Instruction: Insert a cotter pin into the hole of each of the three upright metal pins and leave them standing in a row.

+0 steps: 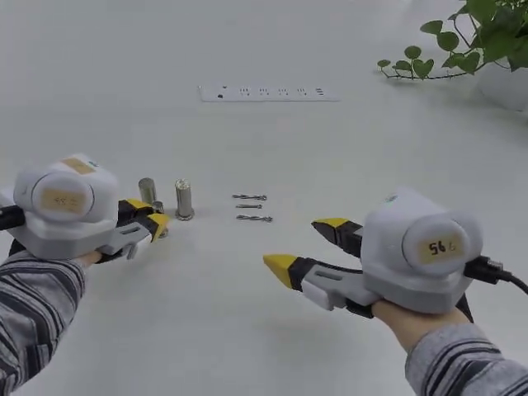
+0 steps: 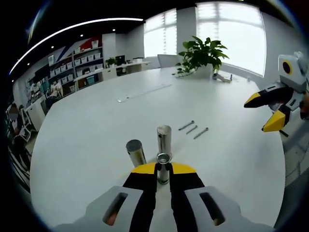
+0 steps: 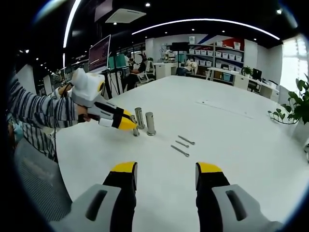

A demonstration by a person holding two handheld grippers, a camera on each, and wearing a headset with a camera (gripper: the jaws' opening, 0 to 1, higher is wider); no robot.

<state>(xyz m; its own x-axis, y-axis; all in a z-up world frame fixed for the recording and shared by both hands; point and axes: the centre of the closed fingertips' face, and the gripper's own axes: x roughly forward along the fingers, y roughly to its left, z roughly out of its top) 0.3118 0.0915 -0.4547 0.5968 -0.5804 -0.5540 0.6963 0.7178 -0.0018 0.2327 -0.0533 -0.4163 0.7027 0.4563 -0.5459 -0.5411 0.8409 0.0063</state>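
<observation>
Metal pins (image 2: 164, 137) stand upright on the white workbench (image 1: 247, 330). Two of them are free and close together, while my left gripper (image 2: 163, 170) has its jaws clamped on the nearest pin (image 2: 163, 158), which stands just in front of that pair. In the head view the two free pins sit just beyond the left gripper's yellow tips, and the clamped one is mostly hidden behind them.

Three cotter pins (image 1: 249, 207) lie flat and roughly parallel on the bench, a little to the right of the metal pins and apart from them, none touched by either tool. My right gripper (image 1: 307, 244) hangs above the bench nearer to me than the cotter pins, its jaws spread wide with nothing between them. Its own view looks across the cotter pins toward the metal pins and the left gripper.

A white power strip (image 1: 268, 93) lies at the far side of the bench, and a leafy plant (image 1: 487, 33) stands at the far right corner.
</observation>
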